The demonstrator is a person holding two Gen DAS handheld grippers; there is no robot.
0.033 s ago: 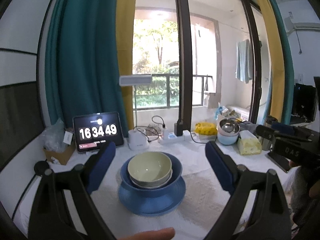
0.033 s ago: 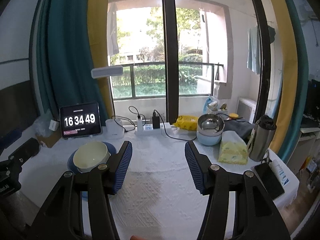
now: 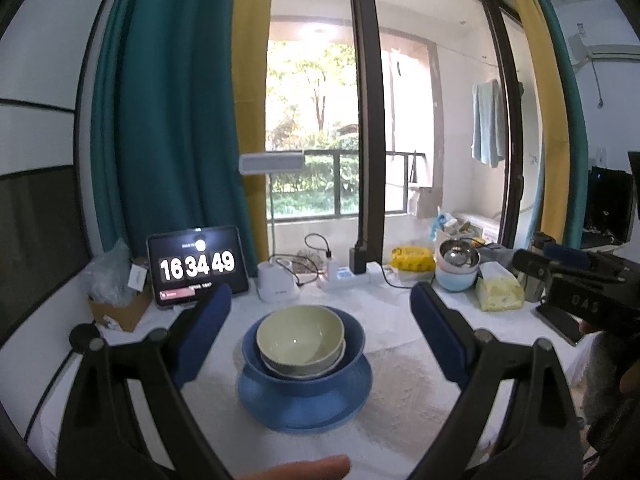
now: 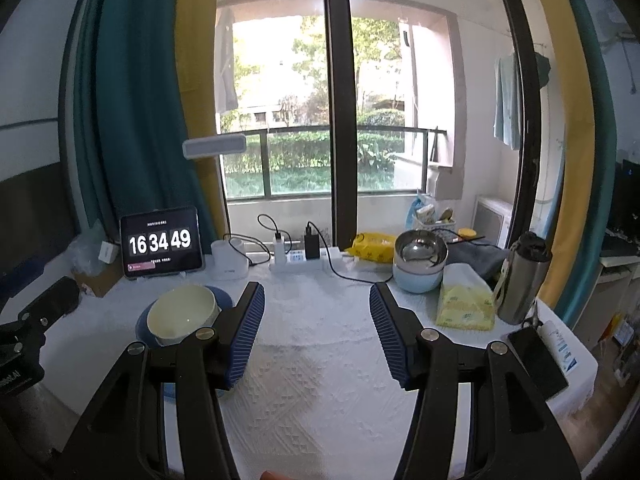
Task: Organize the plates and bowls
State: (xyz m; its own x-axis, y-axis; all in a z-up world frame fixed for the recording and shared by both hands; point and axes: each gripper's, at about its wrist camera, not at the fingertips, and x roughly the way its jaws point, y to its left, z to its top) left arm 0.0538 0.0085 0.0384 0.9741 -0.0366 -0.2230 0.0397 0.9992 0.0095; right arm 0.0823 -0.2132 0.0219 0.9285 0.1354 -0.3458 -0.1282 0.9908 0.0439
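In the right wrist view the near finger of the right tongs [image 4: 317, 322] covers much of the stack of dishes, so only the pale green bowl [image 4: 182, 314] and a sliver of blue rim show there. The left wrist view gives the stack whole: a blue plate [image 3: 304, 404] at the bottom, a blue bowl [image 3: 352, 340] on it, and the pale green bowl [image 3: 300, 336] nested inside that; a second pale rim peeps from under the green bowl, but whether it is another bowl cannot be made out. A fingertip [image 3: 304, 470] is cut off by the bottom edge of that view, and the body of the other tool fills its right margin.

The stack stands on the white cloth of the counter [image 3: 404, 380], toward its left side and well in from the far edge. It lies straight ahead of the left tongs [image 3: 320, 308], centred in the gap between the two blue pads, which stand spread wide on either side without touching it. The right tongs are also spread, with only bare cloth between the pads; the stack sits off to their left, beyond the left finger.

Along the far edge of the counter stand a tablet clock [image 4: 160, 242], a power strip [image 4: 304, 258], a steel bowl set in a light blue bowl [image 4: 418, 276], and a yellow tissue pack [image 4: 464, 304].
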